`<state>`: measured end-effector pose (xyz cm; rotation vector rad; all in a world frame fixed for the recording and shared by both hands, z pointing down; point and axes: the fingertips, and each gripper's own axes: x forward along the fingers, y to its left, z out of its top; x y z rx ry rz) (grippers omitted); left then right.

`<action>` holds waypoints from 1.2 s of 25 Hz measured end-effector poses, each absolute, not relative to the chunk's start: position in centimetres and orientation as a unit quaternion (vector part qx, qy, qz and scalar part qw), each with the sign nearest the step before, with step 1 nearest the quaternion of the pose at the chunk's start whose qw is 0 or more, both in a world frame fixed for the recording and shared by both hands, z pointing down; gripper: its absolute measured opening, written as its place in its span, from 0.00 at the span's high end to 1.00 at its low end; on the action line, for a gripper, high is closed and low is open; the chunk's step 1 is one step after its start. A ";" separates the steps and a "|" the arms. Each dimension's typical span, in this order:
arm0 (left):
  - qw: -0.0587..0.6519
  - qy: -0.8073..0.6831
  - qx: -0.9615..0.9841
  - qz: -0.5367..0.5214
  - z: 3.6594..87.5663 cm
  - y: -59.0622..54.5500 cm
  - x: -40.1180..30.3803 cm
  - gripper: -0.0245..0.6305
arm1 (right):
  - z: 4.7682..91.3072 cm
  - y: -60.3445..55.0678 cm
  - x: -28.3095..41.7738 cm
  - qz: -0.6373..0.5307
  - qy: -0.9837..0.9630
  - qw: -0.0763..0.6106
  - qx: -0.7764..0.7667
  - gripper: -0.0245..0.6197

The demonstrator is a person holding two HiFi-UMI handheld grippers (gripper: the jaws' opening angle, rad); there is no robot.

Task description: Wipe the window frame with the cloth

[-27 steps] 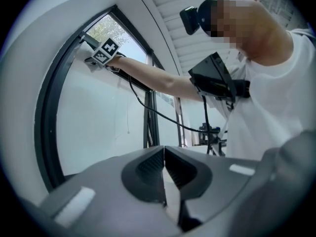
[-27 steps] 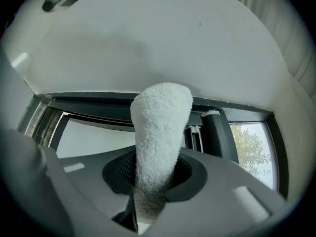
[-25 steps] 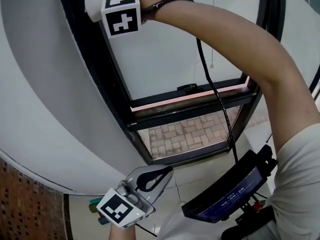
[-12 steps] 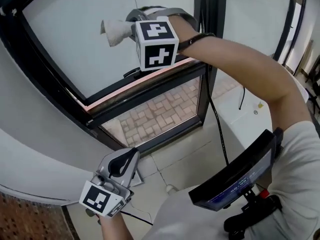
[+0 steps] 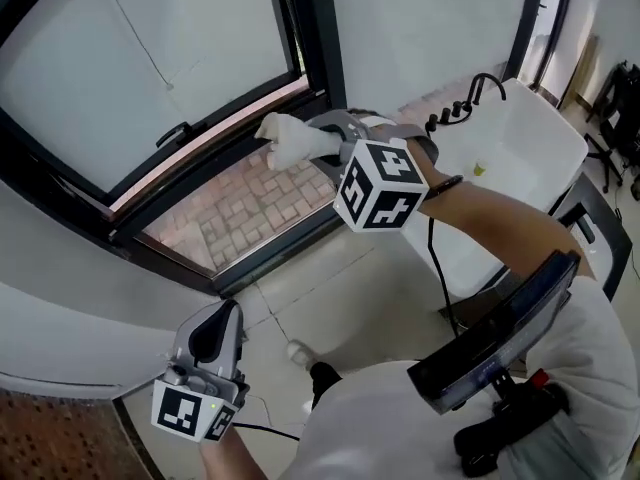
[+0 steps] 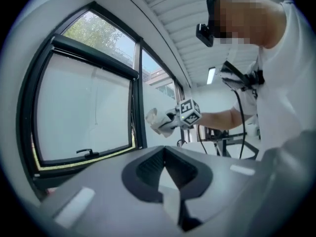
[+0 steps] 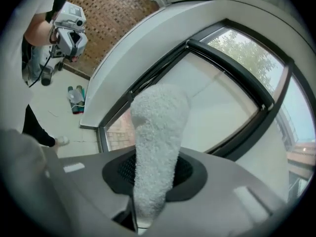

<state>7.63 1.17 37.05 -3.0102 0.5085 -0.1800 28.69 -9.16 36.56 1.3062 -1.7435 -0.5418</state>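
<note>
One hazard: right tongs (image 5: 322,146) grip the cloth (image 5: 285,136) only at its base, so pressing against the window frame (image 5: 312,38) could pull it free; left tongs (image 5: 216,330) closed, empty.

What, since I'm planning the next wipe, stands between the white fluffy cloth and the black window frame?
Nothing visible. The white fluffy cloth, clamped in the right gripper, faces the black window frame with only open air between.
</note>
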 end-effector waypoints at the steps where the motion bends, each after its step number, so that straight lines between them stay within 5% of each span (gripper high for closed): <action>1: 0.038 0.173 -0.982 -0.063 37.5 2.1 8.0 0.94 | 37.8 -7.3 29.7 -0.196 -0.709 0.418 0.534 0.81; 8: -0.018 0.205 -0.976 -0.076 40.9 4.6 9.5 0.94 | 43.6 4.7 34.8 -0.060 -0.738 0.307 0.597 0.81; 17: 0.003 0.195 -0.978 -0.078 40.8 5.9 10.7 0.94 | 44.2 14.5 35.3 -0.004 -0.726 0.218 0.652 0.81; 30: 0.020 0.181 -0.981 -0.068 39.8 8.6 10.6 0.94 | 43.7 16.8 31.7 0.006 -0.750 0.180 0.637 0.81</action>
